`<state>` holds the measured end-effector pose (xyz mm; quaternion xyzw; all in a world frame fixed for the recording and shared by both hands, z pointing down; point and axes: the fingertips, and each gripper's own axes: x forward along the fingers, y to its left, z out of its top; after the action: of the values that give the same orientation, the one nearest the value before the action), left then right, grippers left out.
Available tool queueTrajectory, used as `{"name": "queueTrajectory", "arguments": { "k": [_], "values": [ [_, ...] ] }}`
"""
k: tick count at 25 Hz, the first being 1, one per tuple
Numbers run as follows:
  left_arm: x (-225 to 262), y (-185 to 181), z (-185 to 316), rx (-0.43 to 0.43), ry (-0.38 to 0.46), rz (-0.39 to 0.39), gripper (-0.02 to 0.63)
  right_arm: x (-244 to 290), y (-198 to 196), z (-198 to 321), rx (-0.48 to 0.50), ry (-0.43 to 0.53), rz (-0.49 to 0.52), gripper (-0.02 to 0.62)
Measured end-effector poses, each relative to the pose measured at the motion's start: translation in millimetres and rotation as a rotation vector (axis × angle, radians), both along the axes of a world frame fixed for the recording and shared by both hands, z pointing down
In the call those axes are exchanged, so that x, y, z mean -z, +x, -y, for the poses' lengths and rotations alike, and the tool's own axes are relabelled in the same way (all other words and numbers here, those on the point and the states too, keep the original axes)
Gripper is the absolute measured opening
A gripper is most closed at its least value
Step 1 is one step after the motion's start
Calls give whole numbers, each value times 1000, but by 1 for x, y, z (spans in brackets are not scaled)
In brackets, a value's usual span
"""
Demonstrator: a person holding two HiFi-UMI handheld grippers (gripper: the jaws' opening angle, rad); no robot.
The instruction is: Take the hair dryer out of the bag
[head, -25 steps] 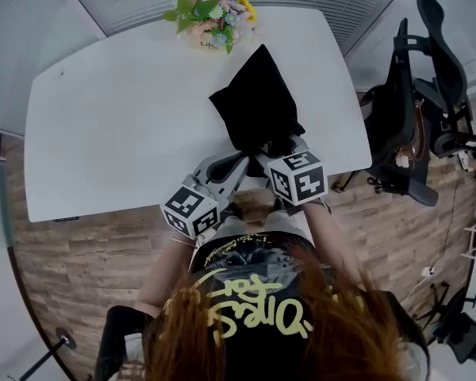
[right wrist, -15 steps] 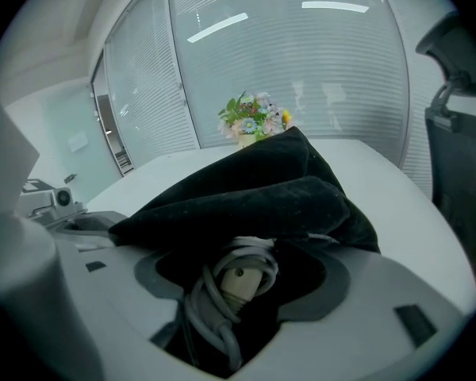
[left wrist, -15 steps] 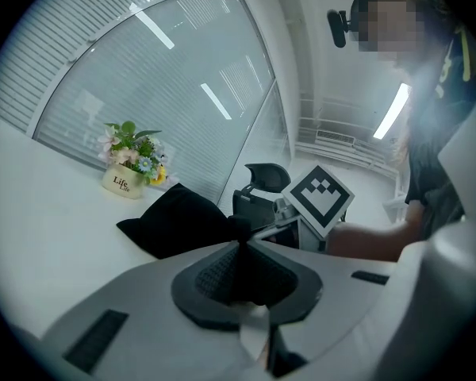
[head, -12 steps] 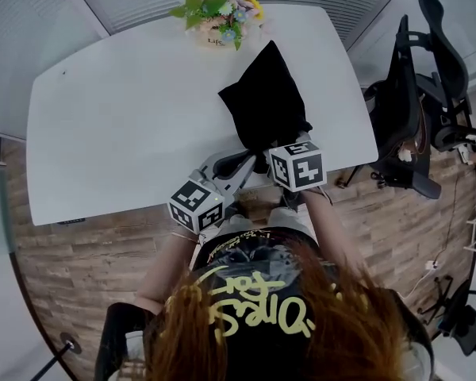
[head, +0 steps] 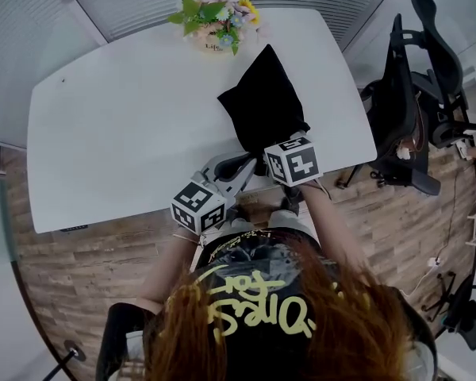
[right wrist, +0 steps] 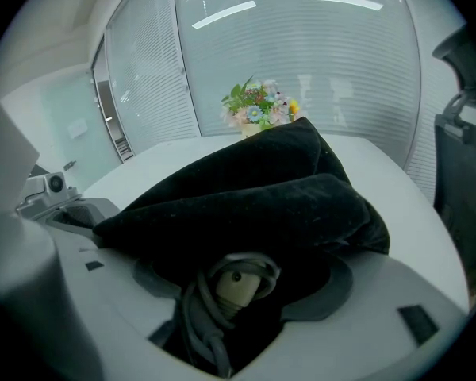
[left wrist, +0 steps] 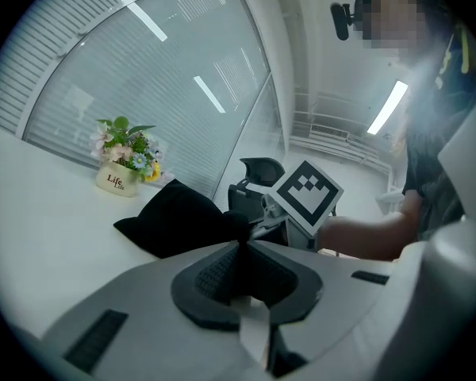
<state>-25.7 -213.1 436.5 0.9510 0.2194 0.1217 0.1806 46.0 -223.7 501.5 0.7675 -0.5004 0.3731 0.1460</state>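
Black bag (head: 262, 105) lies on the white table (head: 127, 117), mouth toward the person. Hair dryer (right wrist: 238, 288) sits in the bag's mouth, only its pale handle end showing, grey cord (right wrist: 197, 316) wrapped round it. Right gripper (right wrist: 242, 272) is tilted down at the bag's mouth, jaws opening wide, dryer end between them, unpressed. Left gripper (left wrist: 239, 244) is near level, clenched on the bag's edge.

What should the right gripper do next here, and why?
Probably close the right gripper on the hair dryer: its jaws are opening, the dryer's cord-wrapped handle stands between them at the mouth of the bag, and the left gripper pinches the bag's edge.
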Motion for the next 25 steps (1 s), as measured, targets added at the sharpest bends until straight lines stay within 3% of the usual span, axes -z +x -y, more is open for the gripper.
{"name": "queueTrajectory", "arguments": {
  "k": [7,25],
  "values": [
    [0,0,-1,-14,21,1,23,4,7,2,-17,113,27,313],
    [-1,7,-2,44,62,20,23,10,11,-6,17,192,113,288]
  ]
}}
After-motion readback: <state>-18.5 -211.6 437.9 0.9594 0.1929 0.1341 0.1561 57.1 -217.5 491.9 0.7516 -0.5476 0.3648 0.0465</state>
